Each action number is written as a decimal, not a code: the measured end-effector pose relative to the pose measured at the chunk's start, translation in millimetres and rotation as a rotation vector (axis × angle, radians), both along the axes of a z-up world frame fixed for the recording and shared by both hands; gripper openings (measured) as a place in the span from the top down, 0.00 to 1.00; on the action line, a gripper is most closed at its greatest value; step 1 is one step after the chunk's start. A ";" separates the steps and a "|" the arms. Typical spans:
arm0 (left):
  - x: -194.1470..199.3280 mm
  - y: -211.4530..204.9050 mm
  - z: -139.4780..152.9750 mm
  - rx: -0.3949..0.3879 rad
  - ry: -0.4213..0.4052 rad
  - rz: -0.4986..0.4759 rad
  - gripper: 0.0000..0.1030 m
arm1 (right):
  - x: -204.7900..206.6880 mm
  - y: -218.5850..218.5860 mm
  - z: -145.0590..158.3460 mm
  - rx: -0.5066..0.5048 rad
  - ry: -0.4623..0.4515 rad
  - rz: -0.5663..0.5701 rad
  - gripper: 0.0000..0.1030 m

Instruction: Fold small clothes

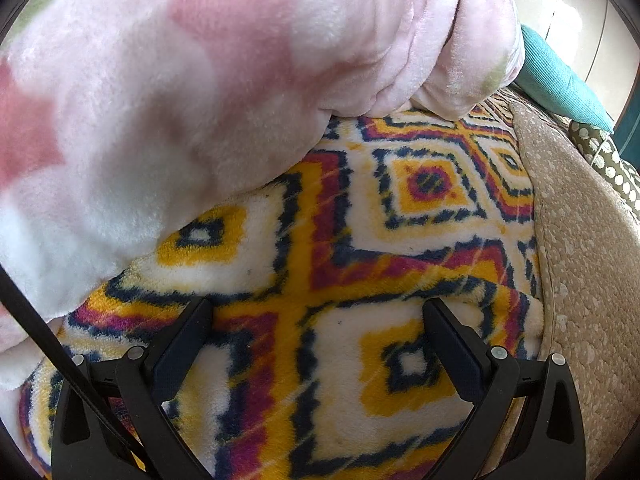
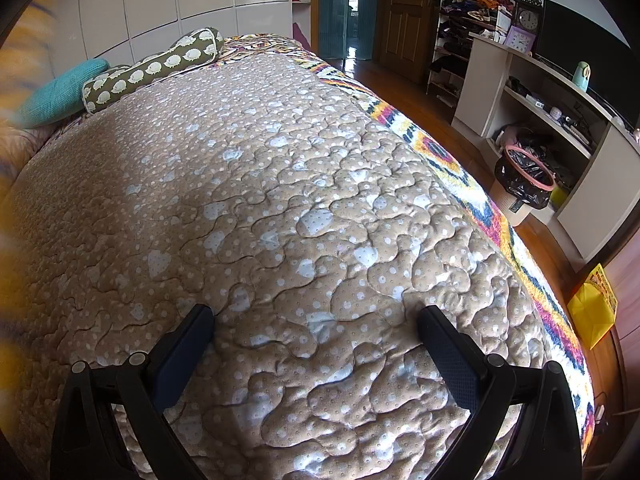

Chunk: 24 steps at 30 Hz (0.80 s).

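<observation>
Pink fleece (image 1: 180, 100) fills left gripper (image 1: 316, 312) view — right gripper (image 2: 316, 316) sees quilt (image 2: 280, 200); both spread.

Bright daylight, fisheye warp, blurred edges
</observation>
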<state>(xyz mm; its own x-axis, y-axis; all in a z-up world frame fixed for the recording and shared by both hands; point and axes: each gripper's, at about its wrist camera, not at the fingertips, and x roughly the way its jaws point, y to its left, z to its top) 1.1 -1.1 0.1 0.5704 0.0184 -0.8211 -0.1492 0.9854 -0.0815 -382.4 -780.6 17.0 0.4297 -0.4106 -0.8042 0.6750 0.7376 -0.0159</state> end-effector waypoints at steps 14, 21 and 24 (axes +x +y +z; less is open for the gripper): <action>2.3 -1.0 -0.7 0.000 -0.001 0.000 0.00 | 0.0 0.6 0.6 0.000 0.000 0.000 0.00; 2.4 -1.1 -0.5 0.000 0.000 0.000 0.00 | -1.3 2.2 1.1 0.001 -0.001 0.000 0.00; 0.2 0.6 -0.3 -0.003 -0.001 0.000 0.00 | -1.5 3.1 1.2 -0.002 0.001 0.000 0.00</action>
<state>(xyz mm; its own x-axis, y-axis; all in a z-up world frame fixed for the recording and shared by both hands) 1.3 -0.5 -0.1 0.5712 0.0158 -0.8207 -0.1494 0.9851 -0.0850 -383.9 -777.5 18.2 0.4286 -0.4119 -0.8041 0.6750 0.7376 -0.0181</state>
